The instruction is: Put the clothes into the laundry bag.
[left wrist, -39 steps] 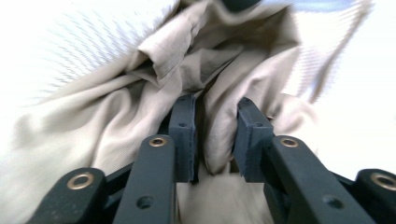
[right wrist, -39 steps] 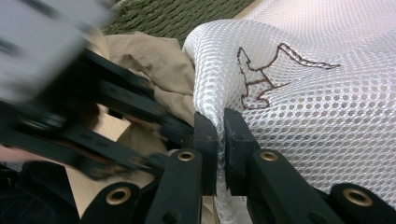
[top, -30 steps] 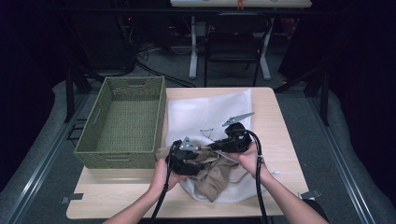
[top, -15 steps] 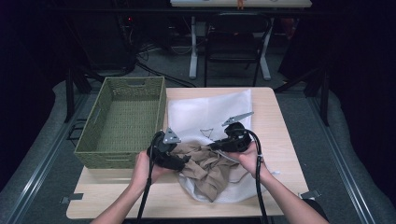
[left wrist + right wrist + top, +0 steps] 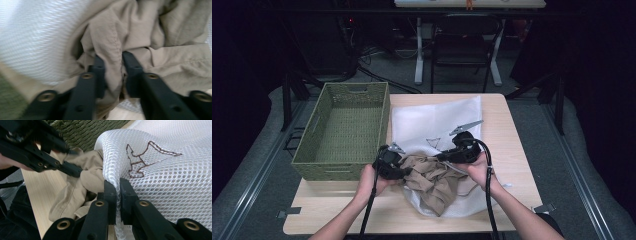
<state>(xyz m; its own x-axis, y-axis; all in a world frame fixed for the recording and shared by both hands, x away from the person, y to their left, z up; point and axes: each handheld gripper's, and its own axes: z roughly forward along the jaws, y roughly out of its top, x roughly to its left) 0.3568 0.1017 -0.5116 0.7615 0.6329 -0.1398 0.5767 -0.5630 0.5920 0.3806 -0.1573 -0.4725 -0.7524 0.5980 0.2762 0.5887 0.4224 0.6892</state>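
Green woven basket (image 5: 343,131) is sitting on the table's (image 5: 512,145) left side, beside the white mesh bag (image 5: 432,120). Left gripper (image 5: 398,170) is working at the near-left edge of the bag; in the left gripper view its jaws are pinching a fold of the tan garment (image 5: 140,37). The garment is lying crumpled at the bag's near edge, between the two hands. Right gripper (image 5: 447,156) is clamping the bag's mesh edge (image 5: 150,170), jaws pressed together on it, with the brown stitched mark (image 5: 142,157) just beyond.
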